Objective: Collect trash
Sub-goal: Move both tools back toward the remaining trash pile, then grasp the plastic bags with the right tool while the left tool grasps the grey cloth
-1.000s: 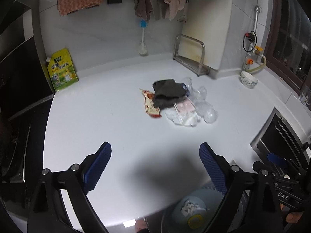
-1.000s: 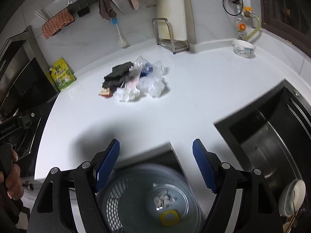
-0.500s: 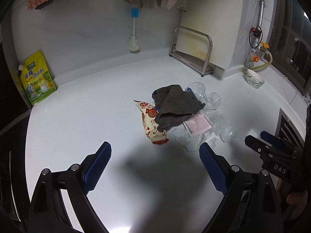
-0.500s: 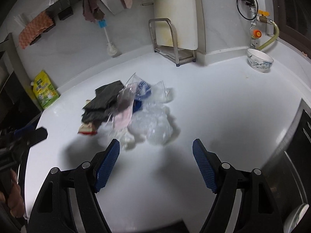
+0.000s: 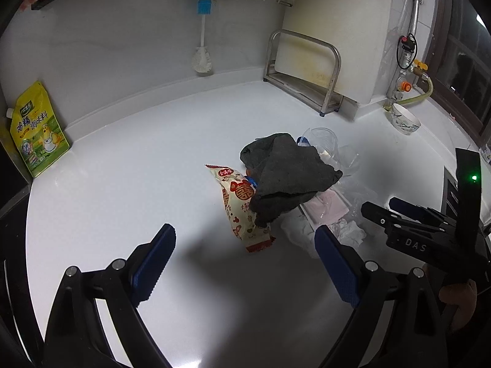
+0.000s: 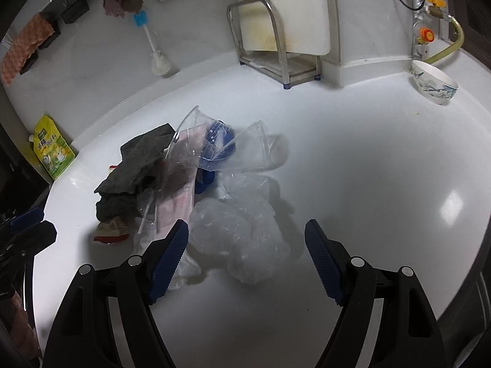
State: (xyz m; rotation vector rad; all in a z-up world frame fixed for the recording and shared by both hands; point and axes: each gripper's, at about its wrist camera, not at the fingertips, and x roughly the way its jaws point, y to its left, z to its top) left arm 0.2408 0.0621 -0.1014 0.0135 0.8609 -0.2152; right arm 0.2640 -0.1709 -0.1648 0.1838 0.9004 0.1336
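White counter [image 5: 122,184]: carries the trash pile.
Left gripper [image 5: 245,263]: jaws spread wide, holding nothing; snack wrapper [image 5: 242,211] just ahead between its fingers, dark grey cloth [image 5: 285,174] beyond it.
Right gripper [image 6: 245,251]: jaws spread, empty; crumpled clear plastic bag [image 6: 236,230] lies between its fingertips, clear cups [image 6: 245,150] farther ahead.
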